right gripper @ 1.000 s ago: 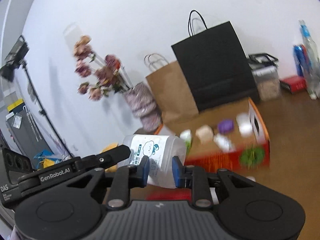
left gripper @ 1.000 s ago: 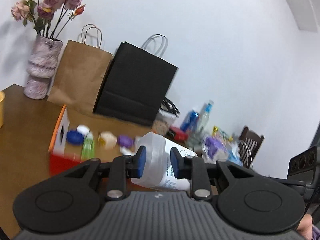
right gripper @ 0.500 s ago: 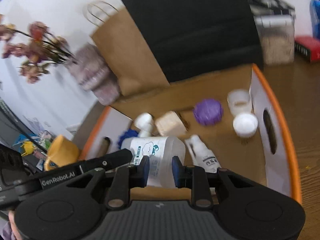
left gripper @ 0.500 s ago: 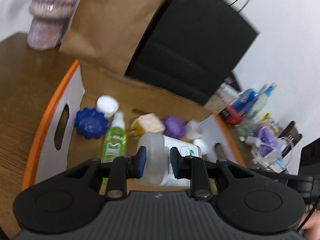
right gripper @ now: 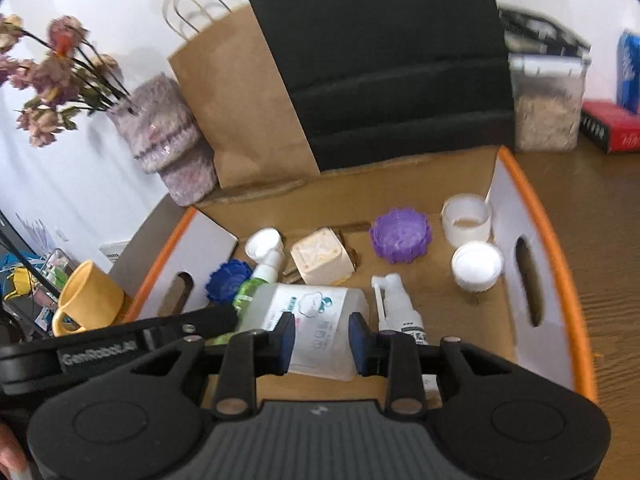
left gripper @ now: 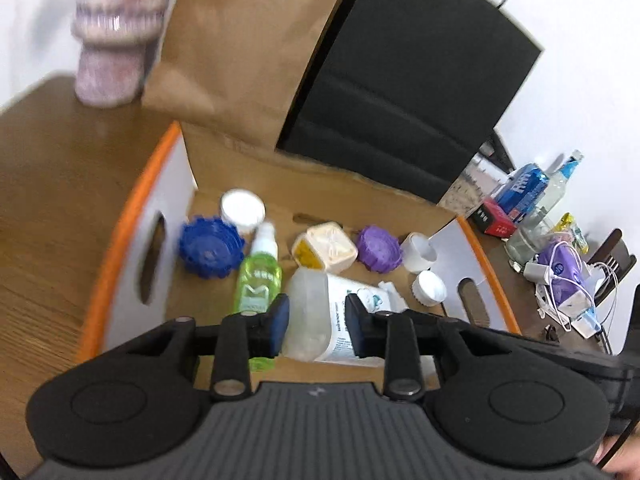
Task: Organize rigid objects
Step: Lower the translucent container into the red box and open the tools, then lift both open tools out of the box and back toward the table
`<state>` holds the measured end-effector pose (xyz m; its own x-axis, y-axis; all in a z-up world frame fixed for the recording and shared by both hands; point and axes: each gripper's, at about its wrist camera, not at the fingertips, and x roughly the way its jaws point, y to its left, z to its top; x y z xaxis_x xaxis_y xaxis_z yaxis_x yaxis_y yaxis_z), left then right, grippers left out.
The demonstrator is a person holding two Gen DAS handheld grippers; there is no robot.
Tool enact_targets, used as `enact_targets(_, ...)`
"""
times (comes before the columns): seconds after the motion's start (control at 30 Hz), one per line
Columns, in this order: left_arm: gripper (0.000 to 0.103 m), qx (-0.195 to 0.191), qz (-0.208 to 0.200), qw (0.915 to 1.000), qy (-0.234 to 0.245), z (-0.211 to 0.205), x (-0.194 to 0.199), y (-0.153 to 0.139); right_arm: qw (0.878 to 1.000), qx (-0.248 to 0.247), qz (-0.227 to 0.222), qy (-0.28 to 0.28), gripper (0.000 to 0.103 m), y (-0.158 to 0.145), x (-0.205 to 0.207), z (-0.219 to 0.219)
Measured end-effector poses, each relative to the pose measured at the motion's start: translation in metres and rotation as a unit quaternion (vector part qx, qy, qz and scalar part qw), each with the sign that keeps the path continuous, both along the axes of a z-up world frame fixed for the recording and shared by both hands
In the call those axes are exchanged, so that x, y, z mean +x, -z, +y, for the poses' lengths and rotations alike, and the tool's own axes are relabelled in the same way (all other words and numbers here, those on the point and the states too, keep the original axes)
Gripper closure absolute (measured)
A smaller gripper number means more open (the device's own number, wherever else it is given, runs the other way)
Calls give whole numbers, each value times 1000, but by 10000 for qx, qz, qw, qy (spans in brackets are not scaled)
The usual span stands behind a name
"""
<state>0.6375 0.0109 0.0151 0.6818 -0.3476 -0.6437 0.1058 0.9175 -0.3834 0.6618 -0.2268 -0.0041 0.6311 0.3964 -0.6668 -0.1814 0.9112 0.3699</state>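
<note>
A clear plastic bottle (left gripper: 324, 316) with a white printed label lies on its side, low inside the orange-rimmed cardboard box (left gripper: 132, 216). My left gripper (left gripper: 316, 322) is shut on one end of it and my right gripper (right gripper: 322, 340) is shut on the other end (right gripper: 316, 328). Around it in the box lie a green spray bottle (left gripper: 258, 276), a blue gear (left gripper: 210, 246), a purple gear (right gripper: 400, 234), a cream cube (right gripper: 322, 262), a white spray bottle (right gripper: 398, 312) and white caps (right gripper: 476, 266).
A brown paper bag (left gripper: 240, 44) and a black paper bag (left gripper: 400, 92) stand behind the box. A pink vase (right gripper: 168, 144) of flowers and a yellow mug (right gripper: 86, 304) are to its left. Bottles, a red box (right gripper: 608, 128) and a grain jar (right gripper: 546, 108) are to its right.
Both grippers have carried the clear bottle from above the table down into the box. It now sits low among the other items.
</note>
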Motion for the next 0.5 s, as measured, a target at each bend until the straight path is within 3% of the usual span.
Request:
enact_targets(0.17,58,534,-559,9970,32,5,-48,-47,9986,-233,-472,61,64,-45,-44,-10)
enact_targets(0.3,51,1096,-1275,9858,9,2,-101,-74,9902,-841,-1112,130,56,-72,-92,-12)
enact_targets(0.33,45,1234,-1482,9812,-38,1,-114,-78,9859,-1016,-1321,144,54,-77,-108,-11)
enact_targets(0.37,32,1324,-1726,9760,-99,0,-128,-83,9823,-1114,-1498,176,53,-80,-120,-11)
enact_targets(0.43,11,1230,-2147,9688,-149,0,-153,-88,9697,-1365,-2000,312,47,-87,-151,-9)
enact_targets(0.5,7,1137,-2562,9597,-228,2,-178,-91,9547,-1563,-2496,426,42,-89,-177,-7)
